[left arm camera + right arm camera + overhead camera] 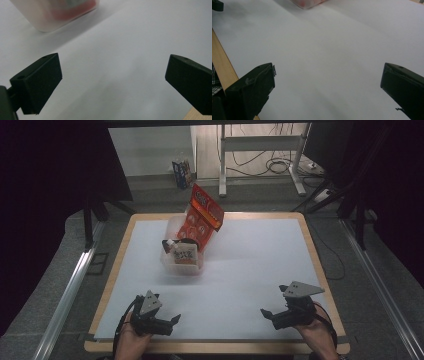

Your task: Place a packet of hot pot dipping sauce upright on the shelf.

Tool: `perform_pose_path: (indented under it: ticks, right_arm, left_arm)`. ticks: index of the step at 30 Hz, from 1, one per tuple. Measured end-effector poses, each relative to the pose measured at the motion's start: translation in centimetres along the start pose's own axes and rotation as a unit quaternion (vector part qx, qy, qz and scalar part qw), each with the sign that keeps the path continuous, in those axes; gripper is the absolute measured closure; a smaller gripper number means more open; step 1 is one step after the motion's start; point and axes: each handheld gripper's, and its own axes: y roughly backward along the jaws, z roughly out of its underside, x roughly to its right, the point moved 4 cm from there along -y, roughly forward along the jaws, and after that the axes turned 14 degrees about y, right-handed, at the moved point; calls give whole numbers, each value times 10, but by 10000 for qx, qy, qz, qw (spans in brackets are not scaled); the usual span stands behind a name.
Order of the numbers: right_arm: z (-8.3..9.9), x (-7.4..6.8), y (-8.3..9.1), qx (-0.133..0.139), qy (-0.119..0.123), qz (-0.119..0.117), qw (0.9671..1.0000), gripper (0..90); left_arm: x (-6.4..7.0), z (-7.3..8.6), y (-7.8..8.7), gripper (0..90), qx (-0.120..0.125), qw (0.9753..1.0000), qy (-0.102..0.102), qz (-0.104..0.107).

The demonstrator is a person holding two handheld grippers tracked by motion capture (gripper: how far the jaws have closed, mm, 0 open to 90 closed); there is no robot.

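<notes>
Two grippers resting at the table's near edge, left gripper (172, 321) and right gripper (266, 313) both gaping, grasping nothing, translucent tub (170, 265) holding a red snack bag (200, 220) sitting toward 11 o'clock on the white sheet (250, 265).

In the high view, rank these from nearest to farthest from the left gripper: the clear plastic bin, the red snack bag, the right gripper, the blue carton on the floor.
From the left gripper:
1. Clear plastic bin, on the white sheet ahead of it.
2. Red snack bag, leaning out of the bin's far side, and the right gripper, across the near edge: too close to call.
3. Blue carton, on the floor beyond the table.
</notes>
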Motion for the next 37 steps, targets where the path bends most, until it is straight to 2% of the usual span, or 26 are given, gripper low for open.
perform_pose_path:
  ticks: [6, 10, 17, 25, 32, 37]
  right_arm:
    - [7, -1, 4, -46, -11, 77, 10000, 0]
    - [13, -1, 7, -77, -18, 138, 9999, 0]
    - [29, -1, 9, -206, -81, 206, 9995, 0]
    - [48, 1, 12, -345, -283, 265, 9987, 0]
    - [56, 0, 10, -480, -432, 112, 9979, 0]
    - [57, -1, 7, -550, -373, 80, 9978, 0]
  left_arm:
    - [0, 1, 0, 7, -5, 10000, -40, -24]
    - [2, 1, -2, 7, -24, 9999, -140, -67]
    - [4, 2, -4, 7, -41, 9996, -235, -115]
    - [5, 3, -5, 7, -92, 9992, -339, -175]
    - [5, 4, -6, 6, -130, 9989, -402, -191]
    - [6, 3, -7, 6, -132, 9989, -410, -196]
